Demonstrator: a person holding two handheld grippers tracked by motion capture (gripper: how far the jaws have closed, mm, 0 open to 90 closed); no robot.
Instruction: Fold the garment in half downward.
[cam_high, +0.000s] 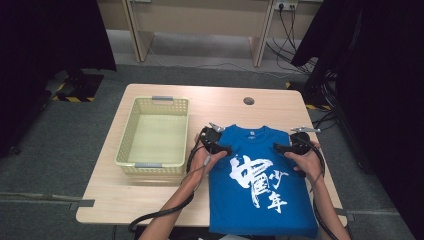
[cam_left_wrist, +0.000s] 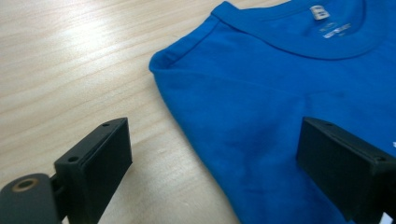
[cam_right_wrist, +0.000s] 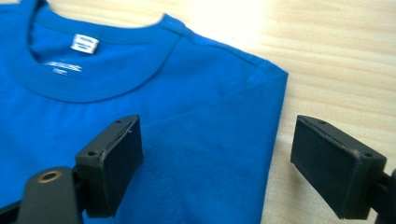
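Folded blue printed t-shirt flat on the light wooden table, toward its right near side, pale yellow plastic basket just left of it, black left gripper and black right gripper at either shoulder.

Light: even, from overhead; worktop well lit, room edges dark.
Glare: bright washed-out patch on the wood in the right gripper view, far edge.
Shadows: soft, faint under the basket.
Focus: near jaws blurred; shirt collar label unreadable.
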